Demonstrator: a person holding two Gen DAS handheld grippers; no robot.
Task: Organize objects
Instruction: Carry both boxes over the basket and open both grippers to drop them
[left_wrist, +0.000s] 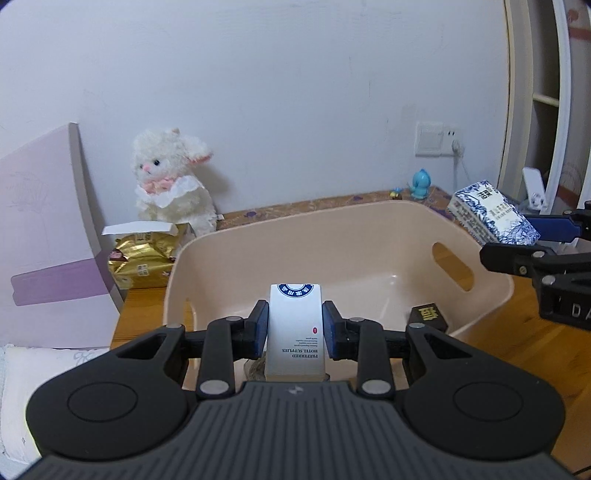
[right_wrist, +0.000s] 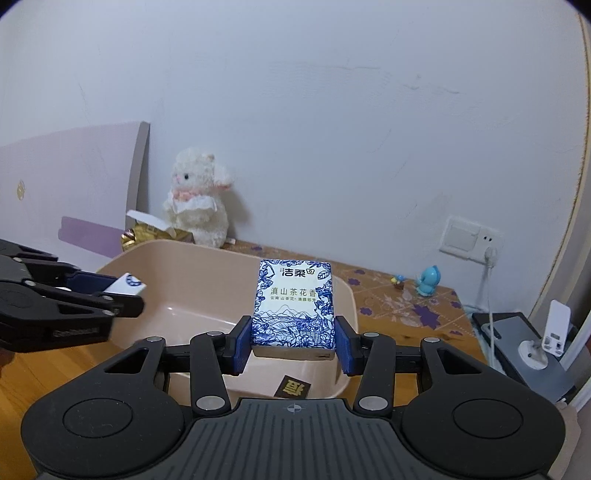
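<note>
Evidently midway: the bin (left_wrist: 491, 295) holds little, the left gripper (left_wrist: 295, 328) clamps a white box (left_wrist: 295, 332), the right gripper (right_wrist: 293, 341) a tissue pack (right_wrist: 294, 306).

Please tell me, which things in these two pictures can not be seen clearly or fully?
- Bin floor near us: left wrist view, hidden by the left gripper and its white box.
- Grey thing under that box: left wrist view, mostly covered, unidentifiable.
- Dark packet: right wrist view, partly behind the right gripper holding the tissue pack.
- Tiny figure: too small.
</note>
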